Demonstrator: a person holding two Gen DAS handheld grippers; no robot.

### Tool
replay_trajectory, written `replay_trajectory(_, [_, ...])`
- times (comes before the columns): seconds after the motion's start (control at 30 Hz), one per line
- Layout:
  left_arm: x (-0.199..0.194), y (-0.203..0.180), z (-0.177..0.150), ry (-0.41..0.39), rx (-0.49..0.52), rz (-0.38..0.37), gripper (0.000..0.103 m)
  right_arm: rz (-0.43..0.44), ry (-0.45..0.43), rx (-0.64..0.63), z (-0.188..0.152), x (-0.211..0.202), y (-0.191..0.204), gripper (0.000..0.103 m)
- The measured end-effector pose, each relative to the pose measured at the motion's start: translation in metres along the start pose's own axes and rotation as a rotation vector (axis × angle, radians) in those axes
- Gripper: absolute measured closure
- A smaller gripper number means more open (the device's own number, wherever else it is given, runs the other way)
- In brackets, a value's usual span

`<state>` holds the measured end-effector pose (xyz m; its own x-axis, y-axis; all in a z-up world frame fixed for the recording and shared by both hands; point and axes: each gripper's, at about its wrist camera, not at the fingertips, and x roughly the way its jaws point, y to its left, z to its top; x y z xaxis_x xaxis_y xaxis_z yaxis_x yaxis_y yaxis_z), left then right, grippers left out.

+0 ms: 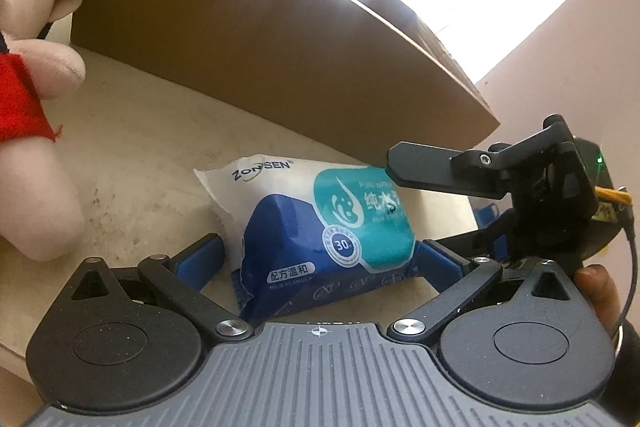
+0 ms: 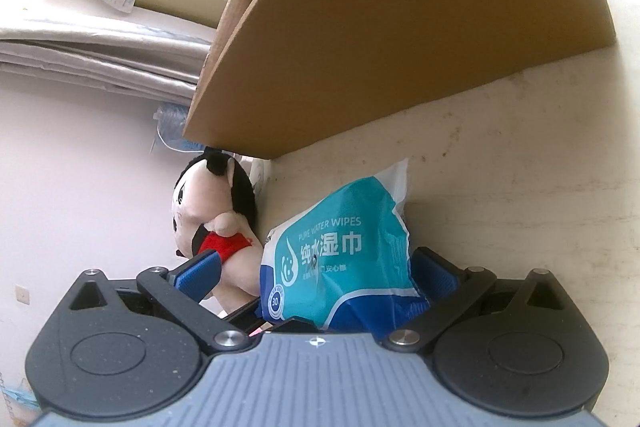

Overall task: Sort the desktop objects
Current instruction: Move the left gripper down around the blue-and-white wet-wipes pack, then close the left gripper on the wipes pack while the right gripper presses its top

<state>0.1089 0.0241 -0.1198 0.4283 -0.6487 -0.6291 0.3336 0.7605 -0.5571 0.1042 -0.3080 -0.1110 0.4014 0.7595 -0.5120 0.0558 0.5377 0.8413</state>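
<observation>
Right wrist, wipes pack [image 2: 340,259] hiding fingers [image 2: 434,269]

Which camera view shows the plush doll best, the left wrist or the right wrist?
The right wrist view: the plush doll appears nearly whole there, head, red garment and body, though small and partly behind the wipes pack. The left wrist view shows only a cropped part of it at the left edge of the picture.

A: Surface?
B: Beige scuffed tabletop [image 1: 152,131].
A: On it?
B: Wipes pack [image 1: 320,227], cardboard box [image 1: 248,39] behind, plush doll [image 1: 28,99] (at the edge).
</observation>
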Motion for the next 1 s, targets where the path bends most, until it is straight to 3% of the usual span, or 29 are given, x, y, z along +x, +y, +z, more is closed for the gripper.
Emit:
replay_trajectory(0.67, [0.0009, -0.002, 0.0085, 0.05, 0.037, 0.027, 0.0, 0.0, -0.022, -0.051, -0.0073, 0.0007, 0.003, 0.0])
replay_trajectory(1.0, [0.0038, -0.0074, 0.006, 0.052, 0.058, 0.055, 0.0, 0.005, 0.007, -0.003, 0.0001, 0.002, -0.0004, 0.0])
